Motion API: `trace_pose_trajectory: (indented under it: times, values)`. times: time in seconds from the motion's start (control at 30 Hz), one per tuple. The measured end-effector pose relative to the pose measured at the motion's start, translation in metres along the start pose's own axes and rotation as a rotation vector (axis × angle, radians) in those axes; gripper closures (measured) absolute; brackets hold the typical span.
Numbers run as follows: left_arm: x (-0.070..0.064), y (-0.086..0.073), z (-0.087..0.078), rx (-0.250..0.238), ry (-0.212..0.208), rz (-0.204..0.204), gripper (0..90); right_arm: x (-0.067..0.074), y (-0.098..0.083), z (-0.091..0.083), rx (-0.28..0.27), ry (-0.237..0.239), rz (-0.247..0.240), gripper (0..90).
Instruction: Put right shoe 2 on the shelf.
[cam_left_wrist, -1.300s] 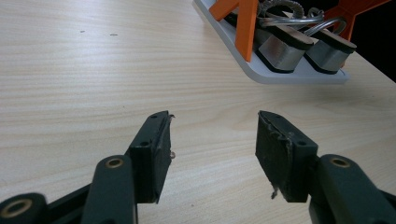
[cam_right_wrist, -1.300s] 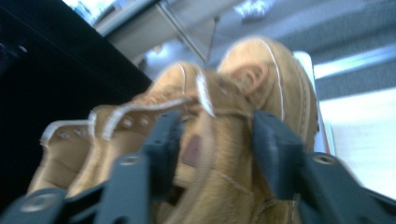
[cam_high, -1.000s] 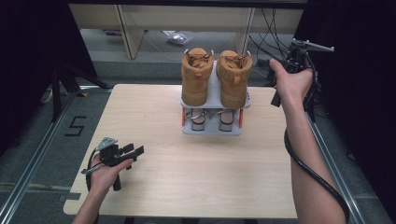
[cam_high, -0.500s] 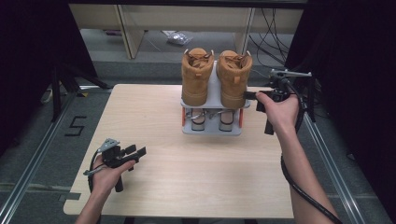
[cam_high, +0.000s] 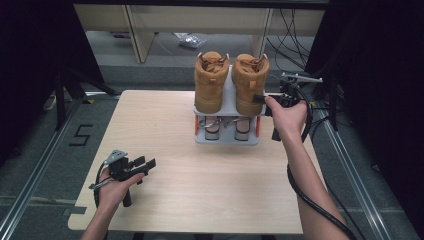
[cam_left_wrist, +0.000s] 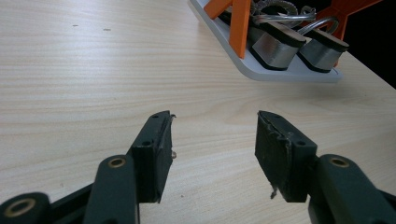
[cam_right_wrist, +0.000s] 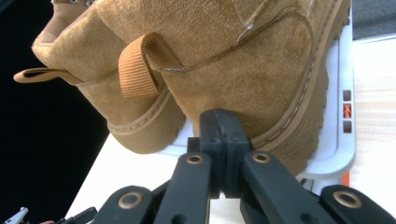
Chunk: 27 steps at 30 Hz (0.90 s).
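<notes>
Right gripper (cam_right_wrist: 219, 122): jaws clenched on nothing, tips at the heel of the right boot (cam_high: 249, 82); both boots sit on the white rack (cam_high: 227, 137), none lifted, so the work looks barely begun. Left gripper (cam_left_wrist: 212, 140): released, empty, low over bare table (cam_high: 210, 190); rack ahead, well apart; right boot sits beside the table's far right edge, little room beyond.

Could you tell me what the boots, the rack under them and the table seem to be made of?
The boots look like tan suede: a matte, napped surface with stitched seams and a woven heel loop. The rack seems to be smooth white plastic with orange uprights, though painted metal is possible. The table shows pale wood grain, perhaps laminate.
</notes>
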<state>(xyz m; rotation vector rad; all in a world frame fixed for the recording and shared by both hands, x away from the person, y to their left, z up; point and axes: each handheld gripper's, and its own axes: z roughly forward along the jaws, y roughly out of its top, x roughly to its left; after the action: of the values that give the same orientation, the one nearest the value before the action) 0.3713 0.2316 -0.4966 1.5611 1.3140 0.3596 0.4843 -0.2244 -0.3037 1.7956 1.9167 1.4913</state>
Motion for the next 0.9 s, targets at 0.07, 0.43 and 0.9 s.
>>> trace_pose_trajectory:
  times: [0.07,0.43,0.9]
  values:
    - [-0.001,-0.001,0.000,0.000,-0.001,0.001,45.7,-0.001,0.001,0.001,-0.002,0.001,-0.005,90.0]
    - [-0.001,-0.002,0.000,-0.007,0.000,0.005,45.8,0.002,0.001,0.008,-0.019,-0.025,-0.051,89.3]
    - [-0.001,0.001,-0.005,-0.037,0.019,0.029,46.1,-0.010,-0.013,-0.018,-0.078,-0.112,-0.147,67.8]
